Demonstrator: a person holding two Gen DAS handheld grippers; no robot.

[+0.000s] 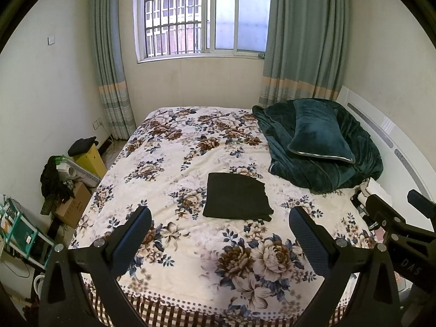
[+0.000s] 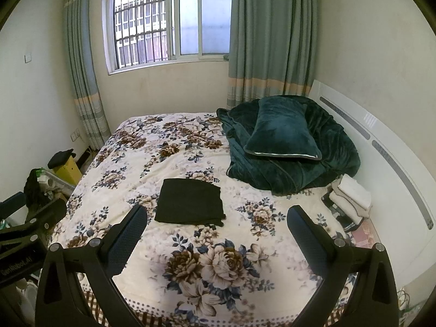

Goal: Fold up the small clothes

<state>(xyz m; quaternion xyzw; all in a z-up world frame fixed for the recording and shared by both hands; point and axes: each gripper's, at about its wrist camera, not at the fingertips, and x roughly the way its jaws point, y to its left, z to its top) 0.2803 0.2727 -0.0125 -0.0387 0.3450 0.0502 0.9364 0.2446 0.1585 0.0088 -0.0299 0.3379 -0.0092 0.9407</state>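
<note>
One folded black garment [image 1: 236, 196] lies on the floral bedspread [image 1: 174, 160].

The bed [image 1: 190, 245] wears a floral blanket [image 2: 169, 163]. Just beyond the spread jaws lies a folded black garment [image 1: 235, 197]. Farther ahead and right sits a heaped teal blanket [image 1: 313, 169] under a teal pillow [image 1: 318, 133]; folded pale cloths [image 2: 351, 196] lie right.

A folded black garment [image 1: 236, 197] lies flat on the floral bedspread [image 1: 190, 163], near the middle of the bed. The left tongs [image 1: 220, 224] hang above the bed's near edge, jaws spread wide and empty. The right tongs [image 1: 395, 204] show at the right edge. A dark green pillow [image 1: 318, 133] rests on a crumpled green blanket [image 1: 299, 169] beside the white headboard [image 1: 381, 130].
</note>
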